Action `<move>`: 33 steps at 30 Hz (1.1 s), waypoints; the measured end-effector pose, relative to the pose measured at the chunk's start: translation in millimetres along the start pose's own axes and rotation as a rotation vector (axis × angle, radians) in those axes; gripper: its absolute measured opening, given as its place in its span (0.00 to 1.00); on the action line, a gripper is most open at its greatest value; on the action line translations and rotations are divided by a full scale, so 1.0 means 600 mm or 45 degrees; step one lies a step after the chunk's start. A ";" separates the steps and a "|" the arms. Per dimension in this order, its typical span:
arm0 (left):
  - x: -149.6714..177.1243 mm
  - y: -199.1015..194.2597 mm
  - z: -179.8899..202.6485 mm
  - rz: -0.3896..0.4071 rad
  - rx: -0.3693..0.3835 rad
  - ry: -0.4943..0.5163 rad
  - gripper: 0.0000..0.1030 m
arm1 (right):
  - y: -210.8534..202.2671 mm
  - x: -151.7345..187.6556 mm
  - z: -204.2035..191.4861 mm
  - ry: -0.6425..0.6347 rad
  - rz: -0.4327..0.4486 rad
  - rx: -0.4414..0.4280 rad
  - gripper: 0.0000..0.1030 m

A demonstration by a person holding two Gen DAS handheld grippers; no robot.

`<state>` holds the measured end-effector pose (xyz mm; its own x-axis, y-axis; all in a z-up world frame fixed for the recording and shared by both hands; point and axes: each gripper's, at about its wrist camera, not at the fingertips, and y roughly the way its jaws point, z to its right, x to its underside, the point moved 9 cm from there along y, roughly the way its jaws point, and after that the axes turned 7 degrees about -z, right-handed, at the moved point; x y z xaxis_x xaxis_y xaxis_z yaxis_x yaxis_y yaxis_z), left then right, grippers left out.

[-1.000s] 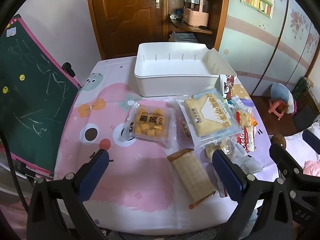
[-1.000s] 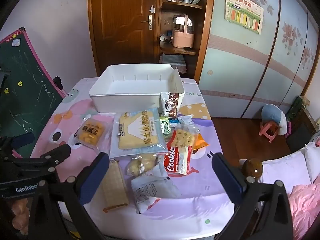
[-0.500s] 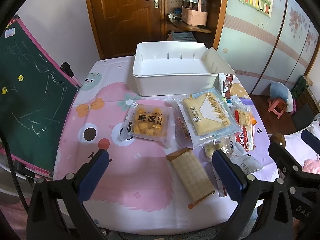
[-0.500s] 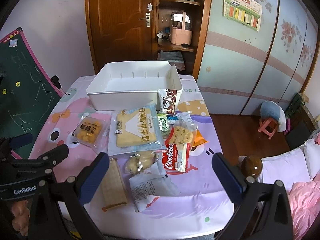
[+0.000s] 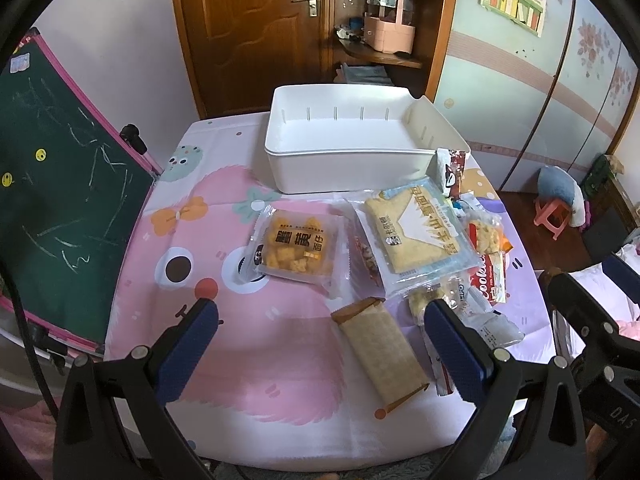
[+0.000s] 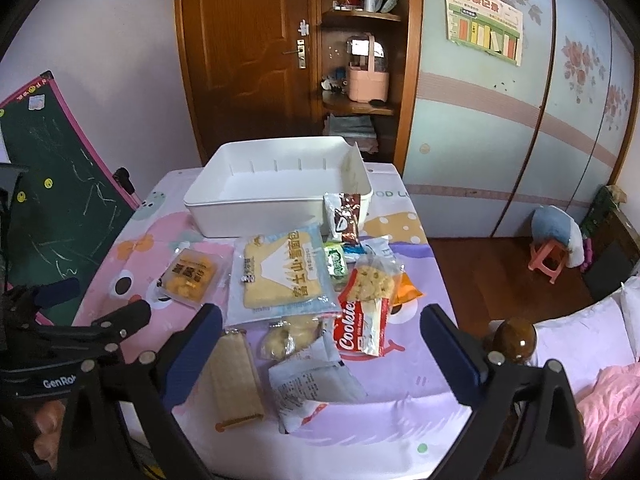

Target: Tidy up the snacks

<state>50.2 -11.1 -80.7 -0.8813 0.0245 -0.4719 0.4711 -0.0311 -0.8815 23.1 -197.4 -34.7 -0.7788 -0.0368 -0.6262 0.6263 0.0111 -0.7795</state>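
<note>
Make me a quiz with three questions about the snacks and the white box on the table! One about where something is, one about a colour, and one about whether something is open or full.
1. Where is the brown-and-white chocolate packet?
A. inside the white box
B. leaning against the white box's front corner
C. on the floor

2. What colour is the Cookies packet?
A. red
B. green
C. black

3. What is in the white box?
A. all the snacks
B. one packet
C. nothing visible

Answers:
1 B: it stands against the box's outer wall.
2 A: red wrapper with white lettering.
3 C: only bare white floor shows, and every snack lies on the table. Both the left gripper and right gripper hover with jaws open, holding nothing.
</note>
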 end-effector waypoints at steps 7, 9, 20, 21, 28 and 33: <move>0.001 0.001 -0.003 -0.005 0.017 -0.002 0.97 | -0.001 0.000 -0.008 -0.021 0.007 0.007 0.91; 0.002 0.001 -0.004 -0.005 0.018 -0.002 0.97 | -0.001 0.001 -0.009 -0.017 0.002 0.004 0.91; 0.005 0.011 -0.007 -0.033 0.043 -0.004 0.94 | 0.004 0.005 -0.017 -0.031 -0.024 -0.038 0.91; 0.004 0.014 -0.009 -0.037 0.042 -0.005 0.94 | 0.005 0.004 -0.018 -0.035 -0.027 -0.042 0.91; -0.022 0.028 -0.032 -0.045 -0.013 -0.001 0.94 | 0.024 -0.017 -0.023 -0.093 -0.039 -0.009 0.91; -0.060 0.028 -0.059 0.007 -0.048 0.012 0.94 | 0.041 -0.052 -0.025 -0.126 -0.038 -0.002 0.91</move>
<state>91.3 23.1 -78.8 -0.8784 0.0335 -0.4767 0.4771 0.0061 -0.8788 62.2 -180.8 -34.9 -0.7897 -0.1355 -0.5983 0.6028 0.0098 -0.7979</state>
